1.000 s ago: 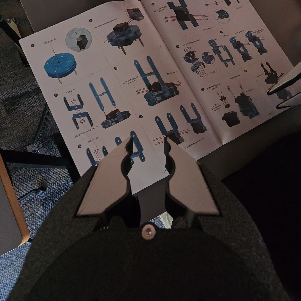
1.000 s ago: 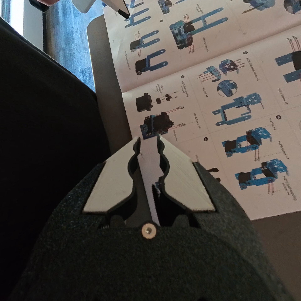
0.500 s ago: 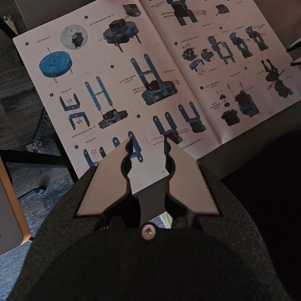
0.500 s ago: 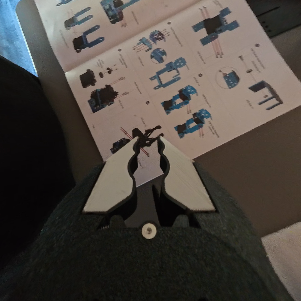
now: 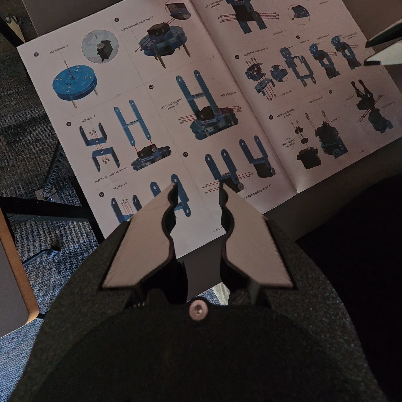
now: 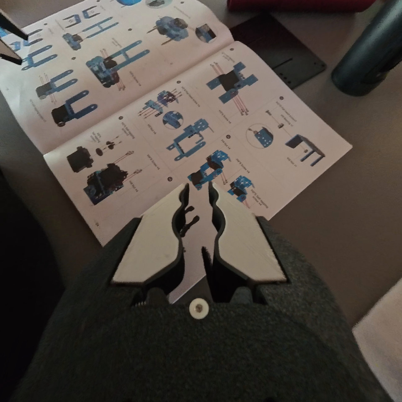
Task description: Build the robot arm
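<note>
An open instruction booklet with blue and black assembly drawings lies flat on a grey table. My left gripper is open and empty, hovering over the booklet's near left page. My right gripper is open by a narrow gap and empty, above the near edge of the booklet on its right page. The right gripper's fingers show at the right edge of the left wrist view. The left gripper's fingers show at the top left of the right wrist view.
A dark cylindrical bottle stands at the table's far right, beside a flat black plate and a dark red thing. A white cloth lies at the near right. A wooden-edged board and carpet floor lie left. My hands' fingertips stand some 25 cm from each other. My left tips are about 40 cm from the dark cylindrical bottle, my right tips only 25 cm.
My right gripper has swung right and pulled back over the booklet, bringing the bottle and black plate into view. My left gripper has barely shifted and stays open.
</note>
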`<action>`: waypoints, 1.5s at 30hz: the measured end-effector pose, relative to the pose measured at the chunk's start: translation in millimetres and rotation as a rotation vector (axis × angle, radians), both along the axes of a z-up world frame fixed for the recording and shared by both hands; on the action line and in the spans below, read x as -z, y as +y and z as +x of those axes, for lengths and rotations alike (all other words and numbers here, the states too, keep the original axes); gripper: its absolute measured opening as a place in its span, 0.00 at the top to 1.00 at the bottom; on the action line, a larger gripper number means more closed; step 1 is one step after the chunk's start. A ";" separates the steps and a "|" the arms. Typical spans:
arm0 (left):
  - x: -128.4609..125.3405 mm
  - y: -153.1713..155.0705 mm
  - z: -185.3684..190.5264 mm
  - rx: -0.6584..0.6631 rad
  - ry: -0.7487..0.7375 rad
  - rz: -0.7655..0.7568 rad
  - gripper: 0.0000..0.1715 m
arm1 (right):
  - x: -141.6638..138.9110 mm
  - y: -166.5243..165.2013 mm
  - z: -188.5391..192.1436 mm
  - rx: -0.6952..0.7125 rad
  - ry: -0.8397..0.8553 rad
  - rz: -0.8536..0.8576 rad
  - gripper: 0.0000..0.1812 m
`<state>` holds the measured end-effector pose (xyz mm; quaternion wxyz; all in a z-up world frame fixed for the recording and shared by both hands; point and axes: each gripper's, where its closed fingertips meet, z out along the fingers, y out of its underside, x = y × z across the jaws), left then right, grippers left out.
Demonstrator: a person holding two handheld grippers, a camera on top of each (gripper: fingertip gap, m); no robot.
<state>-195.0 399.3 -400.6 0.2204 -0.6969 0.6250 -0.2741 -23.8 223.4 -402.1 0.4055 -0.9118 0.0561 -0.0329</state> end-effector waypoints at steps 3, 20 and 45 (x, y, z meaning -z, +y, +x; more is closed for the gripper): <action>-0.8 1.9 0.1 -0.010 -0.004 0.000 0.78 | 1.2 -1.1 6.2 0.019 -0.004 -0.006 0.91; -4.3 -5.4 11.5 0.048 -0.025 -0.022 0.79 | -5.3 -49.4 37.4 0.163 -0.046 -0.056 0.91; -54.0 -259.8 117.3 0.659 -0.171 -0.259 0.81 | -14.1 -348.2 -119.5 0.989 0.080 0.136 0.91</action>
